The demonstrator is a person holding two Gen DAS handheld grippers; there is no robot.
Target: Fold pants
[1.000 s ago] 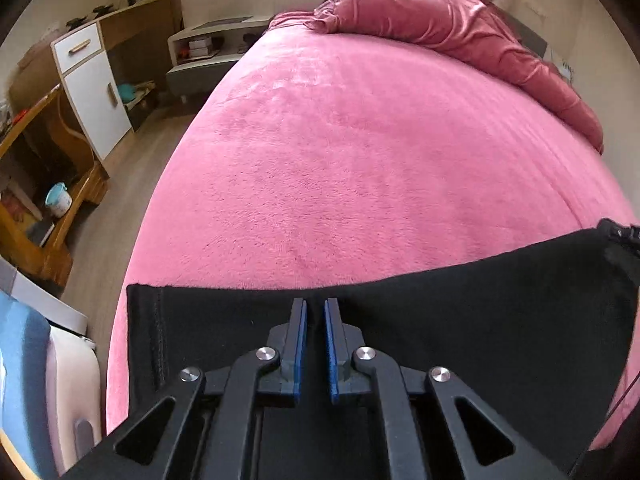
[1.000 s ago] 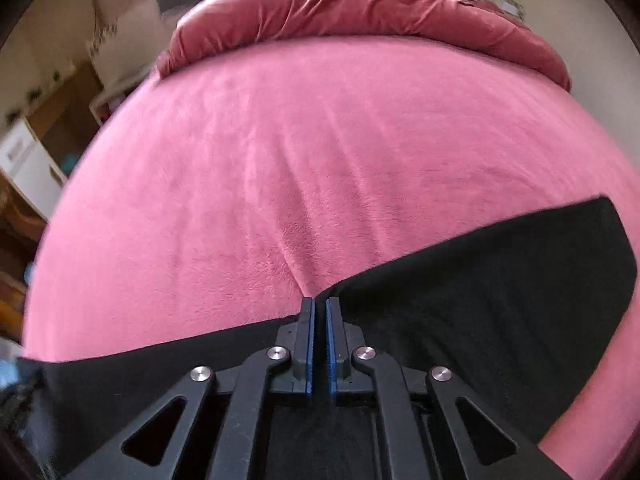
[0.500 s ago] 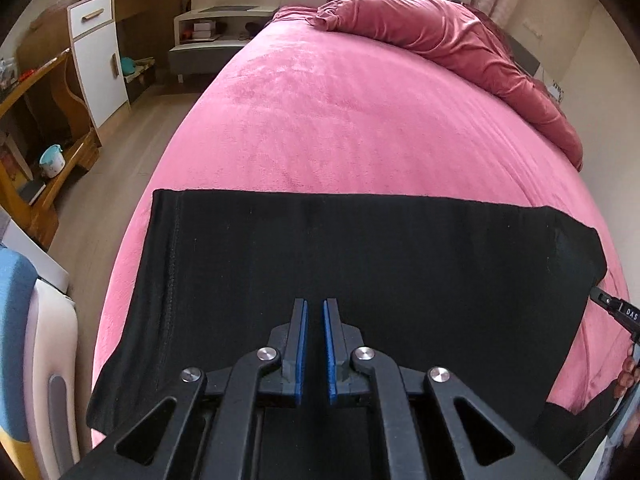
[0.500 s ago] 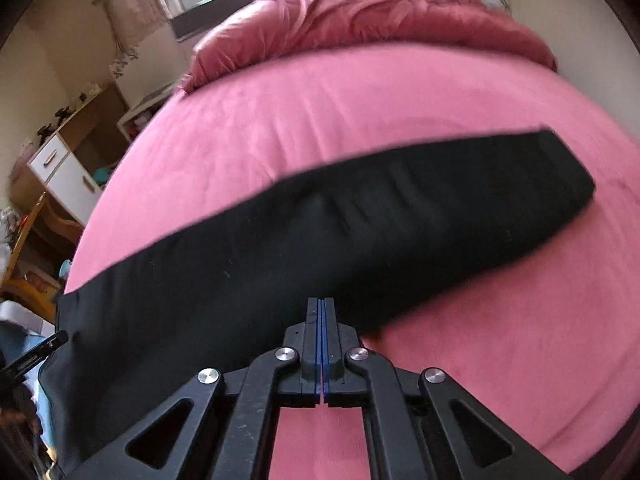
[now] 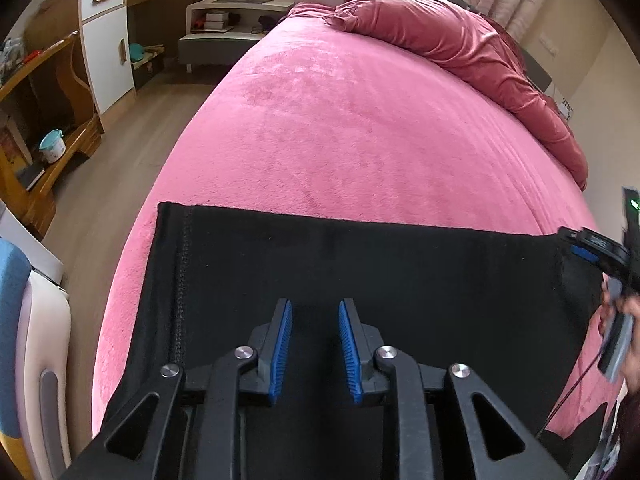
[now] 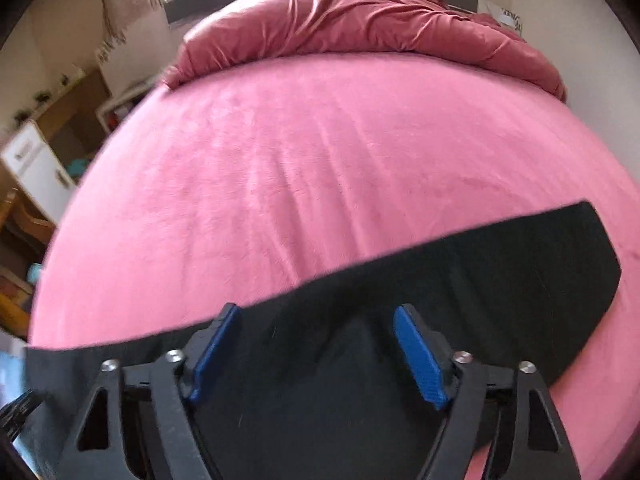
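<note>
A: From the left wrist, what lies at the left side?

B: A wooden desk (image 5: 44, 92) with a teal cup (image 5: 53, 146) on its low shelf, then a white cabinet (image 5: 106, 44) and a low nightstand (image 5: 230, 20) by the head of the bed (image 5: 360, 120). The right wrist view shows that furniture only as a blur.

A: And the pants?

B: The black pants (image 5: 360, 280) lie flat as a folded band across the foot end of the bed, their left hem (image 5: 168, 280) near the bed's left edge. The left gripper (image 5: 314, 344) hangs over them, its blue pads parted with only dark cloth showing in the gap, pinching nothing.

A: What does the right wrist add?

B: The band's right end (image 6: 592, 256), angled and stopping short of the bed's right edge, and the rumpled red duvet (image 6: 360, 16) along the head below a window. The right gripper (image 6: 320, 352) is spread wider, over the pants, holding nothing.

A: Anything only the left view gives there?

B: The right gripper from outside (image 5: 596, 248), at the pants' far right corner, with a hand (image 5: 624, 320) on its handle.
</note>
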